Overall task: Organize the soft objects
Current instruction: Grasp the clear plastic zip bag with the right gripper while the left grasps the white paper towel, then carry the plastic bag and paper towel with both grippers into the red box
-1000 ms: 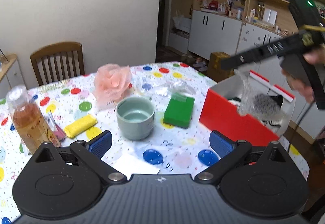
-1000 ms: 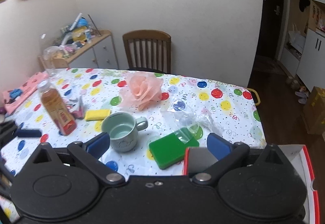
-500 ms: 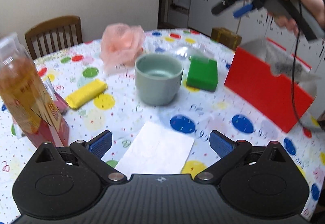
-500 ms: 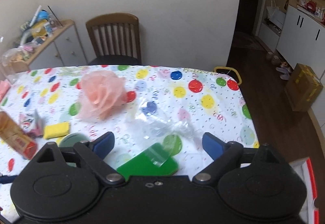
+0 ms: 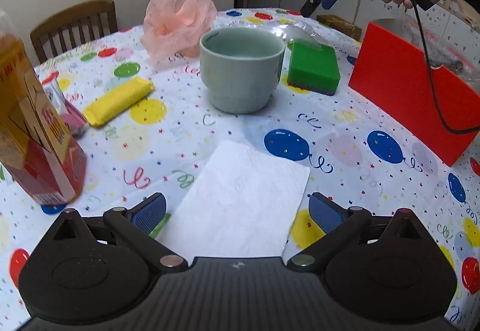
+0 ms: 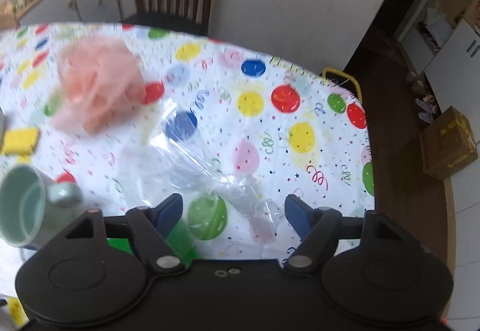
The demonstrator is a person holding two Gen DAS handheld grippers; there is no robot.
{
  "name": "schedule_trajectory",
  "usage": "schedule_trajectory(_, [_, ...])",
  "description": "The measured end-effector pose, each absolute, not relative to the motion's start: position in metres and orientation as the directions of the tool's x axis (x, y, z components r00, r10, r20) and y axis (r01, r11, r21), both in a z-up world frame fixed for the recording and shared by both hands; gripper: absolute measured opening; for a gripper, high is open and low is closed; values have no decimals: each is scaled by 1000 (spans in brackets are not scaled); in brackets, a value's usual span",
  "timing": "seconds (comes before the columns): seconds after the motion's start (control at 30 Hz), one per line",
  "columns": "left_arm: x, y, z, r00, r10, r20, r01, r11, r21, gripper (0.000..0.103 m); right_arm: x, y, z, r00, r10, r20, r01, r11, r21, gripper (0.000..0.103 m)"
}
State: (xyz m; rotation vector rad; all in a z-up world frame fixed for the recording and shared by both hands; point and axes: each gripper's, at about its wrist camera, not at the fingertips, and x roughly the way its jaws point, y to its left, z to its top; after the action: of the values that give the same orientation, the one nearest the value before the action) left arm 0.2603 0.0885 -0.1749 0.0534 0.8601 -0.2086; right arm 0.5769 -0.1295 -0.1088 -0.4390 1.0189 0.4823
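Crinkled clear plastic bag (image 6: 207,163) lies below closing right gripper (image 6: 233,212), untouched.

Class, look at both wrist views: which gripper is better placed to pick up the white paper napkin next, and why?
Left. The left gripper sits low with open jaws straddling the white napkin. The right gripper, jaws closing on nothing, is over the clear plastic bag across the table.

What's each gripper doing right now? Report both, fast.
Left gripper: open, empty, above the white napkin.
Right gripper: closing, nothing gripped, clear plastic bag under it.
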Motion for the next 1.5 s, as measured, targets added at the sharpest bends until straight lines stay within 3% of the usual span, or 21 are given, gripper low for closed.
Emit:
schedule_trajectory(0.4, [269,84,-190,633,-99,-768,156,988,2,98,604,-121,-144,366,176,-914,-614,783,-95,57])
schedule_trajectory(0.57, [270,85,-188,651,-81,-755,134,991,9,78,606,-118,-148,359,190,-914,-616,784,-79,47])
schedule_trajectory(0.63, [271,85,-186,656,-73,-751,121,993,9,61,606,-117,-149,362,191,-913,-614,785,-79,44])
schedule_trajectory(0.7, [272,86,-184,663,-57,-747,101,995,14,54,606,-117,-149,371,191,-909,-608,790,-82,37])
schedule_trajectory(0.8, [274,89,-182,662,-45,-749,74,997,6,35,606,-119,-148,375,189,-908,-598,797,-80,33])
schedule_trajectory(0.93, [278,93,-181,660,-28,-751,35,999,-6,24,604,-119,-147,393,181,-901,-584,807,-93,31])
schedule_trajectory(1.2, [282,101,-180,653,-7,-757,-27,999,-33,12,590,-126,-127,440,210,-873,-543,836,-73,29])
schedule_trajectory(1.5, [282,104,-173,645,-10,-764,-58,996,-62,10,559,-148,-87,522,256,-814,-481,876,-33,27])
